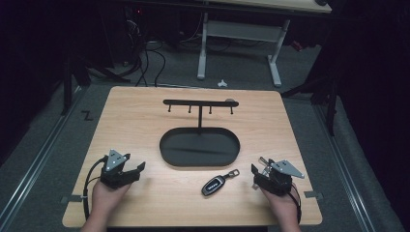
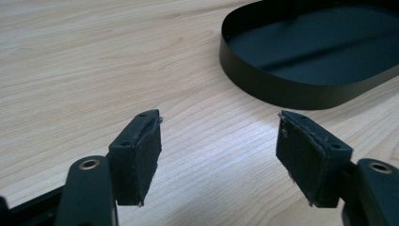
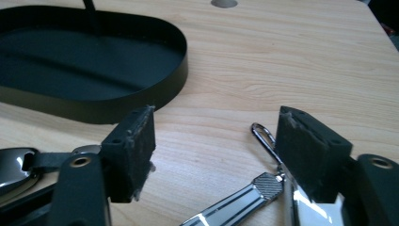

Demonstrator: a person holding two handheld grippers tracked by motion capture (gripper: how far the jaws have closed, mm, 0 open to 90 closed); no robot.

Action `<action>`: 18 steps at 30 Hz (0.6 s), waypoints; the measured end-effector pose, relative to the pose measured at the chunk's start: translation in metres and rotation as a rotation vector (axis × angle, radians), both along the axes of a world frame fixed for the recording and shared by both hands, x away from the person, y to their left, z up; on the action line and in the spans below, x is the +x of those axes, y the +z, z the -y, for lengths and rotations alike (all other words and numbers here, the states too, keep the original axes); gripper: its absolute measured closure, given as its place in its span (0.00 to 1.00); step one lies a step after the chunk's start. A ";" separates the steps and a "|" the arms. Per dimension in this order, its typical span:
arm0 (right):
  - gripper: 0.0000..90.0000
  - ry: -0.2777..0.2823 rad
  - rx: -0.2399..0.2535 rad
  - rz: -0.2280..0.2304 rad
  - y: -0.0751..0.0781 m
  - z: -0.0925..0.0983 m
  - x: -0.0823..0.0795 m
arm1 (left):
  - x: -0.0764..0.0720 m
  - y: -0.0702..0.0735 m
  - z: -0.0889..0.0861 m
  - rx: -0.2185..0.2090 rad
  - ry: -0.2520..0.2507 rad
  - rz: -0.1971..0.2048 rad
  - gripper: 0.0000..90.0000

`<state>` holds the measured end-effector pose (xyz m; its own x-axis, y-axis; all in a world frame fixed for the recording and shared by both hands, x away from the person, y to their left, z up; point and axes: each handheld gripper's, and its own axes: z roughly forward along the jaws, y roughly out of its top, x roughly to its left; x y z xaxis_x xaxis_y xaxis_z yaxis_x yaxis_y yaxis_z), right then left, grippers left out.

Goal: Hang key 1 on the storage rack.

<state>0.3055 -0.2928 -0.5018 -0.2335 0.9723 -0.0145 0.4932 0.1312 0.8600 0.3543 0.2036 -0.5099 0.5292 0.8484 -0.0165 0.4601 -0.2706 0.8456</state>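
A black car key fob [image 1: 213,185] with a short strap and silver clip lies on the wooden table near the front, between my two grippers. Its rounded end [image 3: 11,167] shows left of my right gripper's left jaw. My right gripper [image 1: 258,167] [image 3: 216,117] stands open just right of the fob. A silver metal piece with a clip ring [image 3: 263,181] lies low between its jaws, close to the right one; I cannot tell whether they touch. My left gripper [image 1: 135,167] [image 2: 219,122] is open over bare wood at the front left, with nothing between its pads.
A black oval tray [image 1: 167,153] [image 2: 282,89] [image 3: 117,106] sits mid-table. A thin post rises from it to a crossbar with several hooks [image 1: 199,103]. A grey disc [image 1: 232,101] is set in the tabletop behind it. White desk legs [image 1: 201,53] stand beyond the table.
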 end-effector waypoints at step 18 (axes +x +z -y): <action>0.23 0.029 0.051 -0.036 -0.002 -0.002 -0.005 | 0.004 0.001 0.010 -0.022 -0.032 0.008 0.39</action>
